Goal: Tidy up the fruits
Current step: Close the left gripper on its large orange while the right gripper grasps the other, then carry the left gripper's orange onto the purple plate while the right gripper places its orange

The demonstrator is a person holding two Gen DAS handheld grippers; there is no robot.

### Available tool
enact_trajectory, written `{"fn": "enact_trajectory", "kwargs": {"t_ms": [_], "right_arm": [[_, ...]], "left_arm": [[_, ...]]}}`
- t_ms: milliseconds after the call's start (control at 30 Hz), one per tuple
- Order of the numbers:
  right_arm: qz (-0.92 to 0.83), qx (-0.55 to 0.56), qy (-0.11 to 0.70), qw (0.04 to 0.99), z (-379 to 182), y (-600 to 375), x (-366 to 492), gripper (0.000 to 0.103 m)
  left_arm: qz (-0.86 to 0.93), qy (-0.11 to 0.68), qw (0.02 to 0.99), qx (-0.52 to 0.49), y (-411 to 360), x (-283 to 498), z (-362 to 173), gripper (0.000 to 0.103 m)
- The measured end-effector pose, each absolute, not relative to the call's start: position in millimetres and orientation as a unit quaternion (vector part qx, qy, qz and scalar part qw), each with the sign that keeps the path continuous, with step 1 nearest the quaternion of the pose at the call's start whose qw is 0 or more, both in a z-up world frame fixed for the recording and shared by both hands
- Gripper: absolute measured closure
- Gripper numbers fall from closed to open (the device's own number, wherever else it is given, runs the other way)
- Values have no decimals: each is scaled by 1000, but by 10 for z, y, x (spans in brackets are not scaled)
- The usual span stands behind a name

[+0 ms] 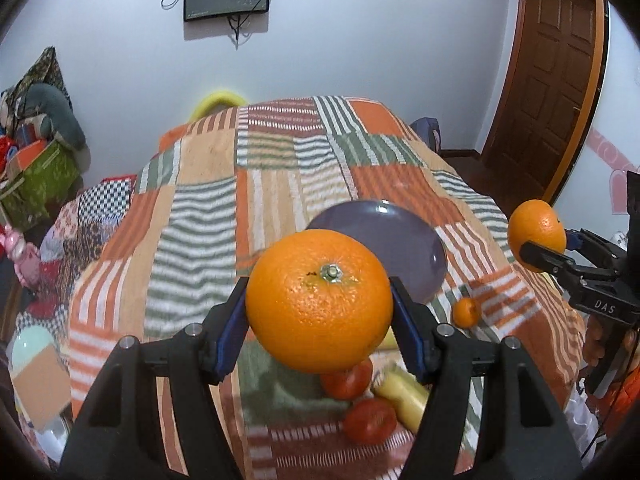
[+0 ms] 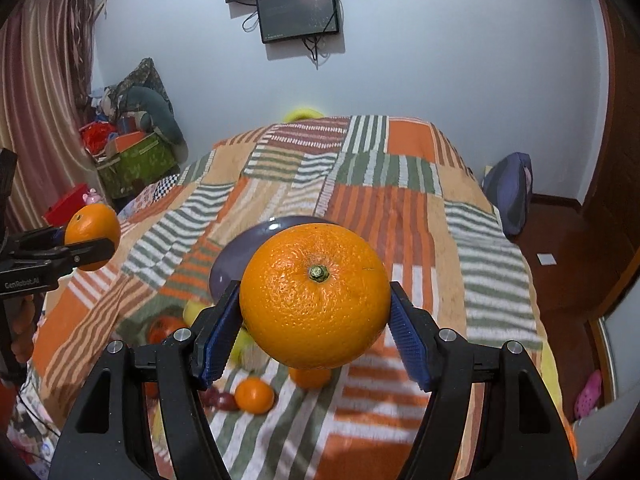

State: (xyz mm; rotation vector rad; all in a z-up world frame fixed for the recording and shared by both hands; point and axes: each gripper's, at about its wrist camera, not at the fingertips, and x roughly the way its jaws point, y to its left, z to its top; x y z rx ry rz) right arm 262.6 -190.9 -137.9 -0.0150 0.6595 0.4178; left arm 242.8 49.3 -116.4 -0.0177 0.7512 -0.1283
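My left gripper (image 1: 319, 304) is shut on a large orange (image 1: 319, 300), held stem-up above the striped blanket (image 1: 208, 208). My right gripper (image 2: 315, 304) is shut on a second large orange (image 2: 315, 300), also lifted off the bed. Each view shows the other gripper with its orange at the side: the right one's orange (image 1: 537, 230) and the left one's orange (image 2: 92, 228). A purple plate (image 1: 384, 240) lies on the blanket just beyond both oranges, also seen as the purple plate (image 2: 256, 248). Below lie two tomatoes (image 1: 370, 420), a yellow fruit (image 1: 404, 394) and a small mandarin (image 1: 466, 312).
More fruit lies near the bed's front: a small mandarin (image 2: 254, 396), dark grapes (image 2: 220, 400), a tomato (image 2: 164, 326). A green box (image 2: 136, 164) with clutter stands left of the bed, a dark cushion (image 2: 510, 192) right. Screens (image 2: 298, 12) hang on the far wall.
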Motion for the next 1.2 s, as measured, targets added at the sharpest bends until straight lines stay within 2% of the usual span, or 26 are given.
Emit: {"fn": "enact_trajectory", "kwargs": {"t_ms": [467,1200], "right_arm": [[213,-22,313,925,-1459,-1689,3202,36],[243,-69,373,893,-1960,-1236,4007,36]], "left_arm": [[-79,376,923,-3,372,3138,-1329,38],[-104,456,883,-33,419,4195,-1983,38]]}}
